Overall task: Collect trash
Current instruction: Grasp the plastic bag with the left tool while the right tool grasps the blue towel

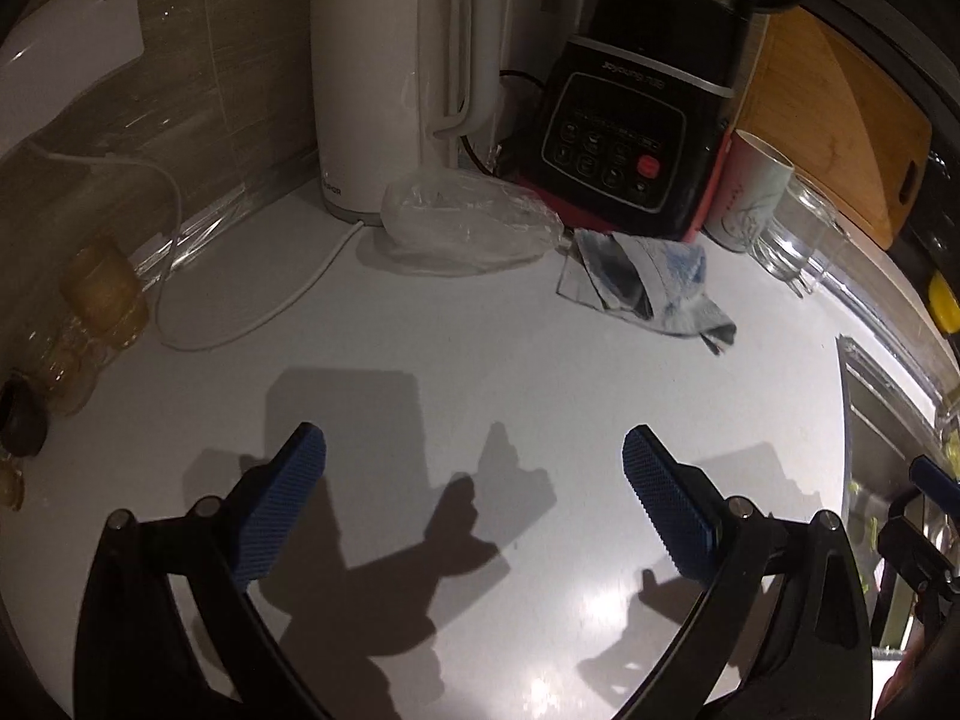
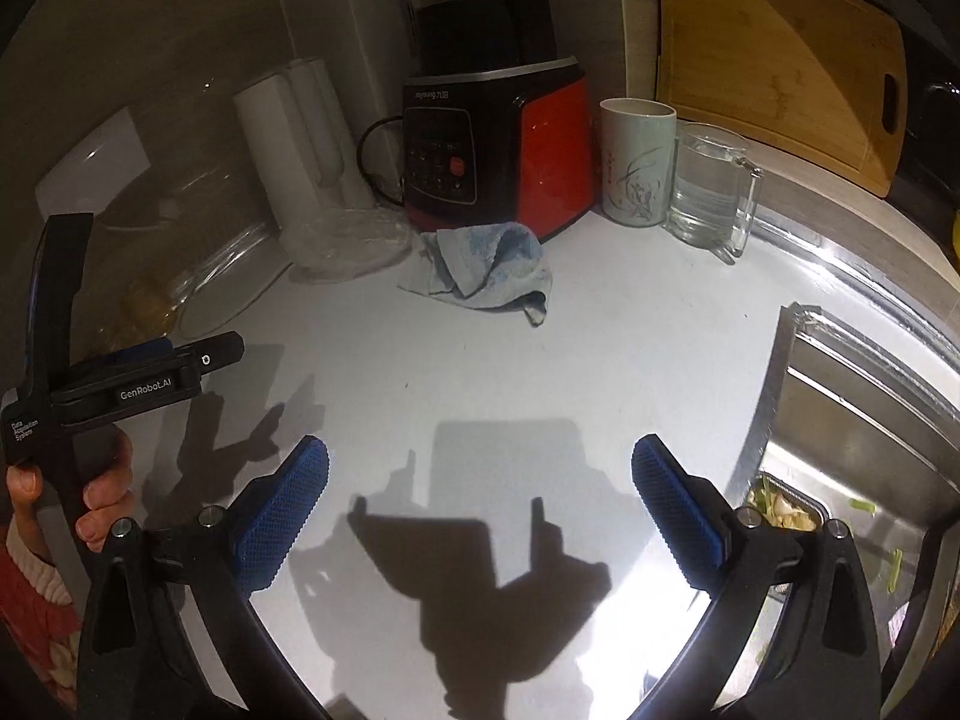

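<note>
A crumpled clear plastic bag [image 1: 468,222] [image 2: 348,240] lies on the white counter [image 1: 480,372] against the foot of the white kettle [image 1: 396,90]. To its right sits a crumpled blue-and-white rag [image 1: 648,282] [image 2: 486,264], in front of the blender. My left gripper [image 1: 474,450] hangs open above bare counter, well short of both. My right gripper [image 2: 480,456] is open too, nothing between its blue pads. In the right wrist view the left gripper [image 2: 180,354] shows at the left edge, held by a hand [image 2: 102,492].
A red-and-black blender [image 2: 498,144], a patterned cup [image 2: 636,162] and a glass mug [image 2: 714,186] line the back wall, with a wooden cutting board [image 2: 774,60] behind. At the right is a steel sink [image 2: 870,420] holding food scraps [image 2: 780,510]. Amber glass jars [image 1: 102,300] stand left.
</note>
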The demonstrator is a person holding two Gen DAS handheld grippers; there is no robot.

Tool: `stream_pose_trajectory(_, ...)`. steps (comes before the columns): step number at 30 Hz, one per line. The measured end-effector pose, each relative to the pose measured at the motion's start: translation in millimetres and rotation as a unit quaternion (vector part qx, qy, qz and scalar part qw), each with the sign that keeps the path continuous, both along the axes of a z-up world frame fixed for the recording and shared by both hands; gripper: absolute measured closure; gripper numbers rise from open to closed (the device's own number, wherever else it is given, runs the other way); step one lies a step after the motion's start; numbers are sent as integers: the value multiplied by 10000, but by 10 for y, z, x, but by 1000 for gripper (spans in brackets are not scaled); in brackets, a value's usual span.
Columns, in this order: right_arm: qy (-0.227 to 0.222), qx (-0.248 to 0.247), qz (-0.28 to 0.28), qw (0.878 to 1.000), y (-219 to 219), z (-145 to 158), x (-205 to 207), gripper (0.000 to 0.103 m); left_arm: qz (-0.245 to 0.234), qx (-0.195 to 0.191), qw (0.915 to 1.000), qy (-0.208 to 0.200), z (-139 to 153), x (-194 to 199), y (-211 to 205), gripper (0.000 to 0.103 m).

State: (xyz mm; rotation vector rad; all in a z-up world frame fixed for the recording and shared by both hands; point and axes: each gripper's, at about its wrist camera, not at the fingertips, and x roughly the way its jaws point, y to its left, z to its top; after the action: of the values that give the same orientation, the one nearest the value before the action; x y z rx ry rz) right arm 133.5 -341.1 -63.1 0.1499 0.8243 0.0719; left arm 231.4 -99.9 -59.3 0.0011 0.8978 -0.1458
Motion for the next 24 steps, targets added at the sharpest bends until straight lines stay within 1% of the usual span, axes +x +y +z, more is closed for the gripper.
stream_pose_trajectory(3, 83, -41, -83, 9999, 27, -83, 432, 3, 69, -123, 9999, 30, -31, 418, -18, 8)
stream_pose_trajectory(5, 142, -36, -115, 9998, 44, -143, 701, 3, 132, -123, 9998, 76, -82, 675, -36, 8)
stream_pose_trajectory(8, 203, -76, -101, 9997, 83, -251, 1064, 3, 237, -145, 9995, 145, -208, 1038, -55, 8)
stream_pose_trajectory(11, 276, -160, -146, 9994, 100, -372, 1422, 3, 379, -286, 9984, 293, -359, 1328, -39, 8)
stream_pose_trajectory(14, 357, -153, -207, 9990, 105, -494, 1710, 3, 521, -533, 9965, 387, -481, 1528, 10, 8)
stream_pose_trajectory(16, 436, -117, -248, 9987, 98, -572, 1865, 3, 568, -598, 9958, 399, -536, 1643, 6, 8)
stream_pose_trajectory(20, 570, -45, -365, 9977, 80, -709, 2123, 3, 552, -624, 9957, 405, -624, 1805, -74, 8)
stream_pose_trajectory(24, 630, 35, -455, 9970, 83, -798, 2257, 3, 596, -495, 9963, 374, -694, 1905, -161, 8)
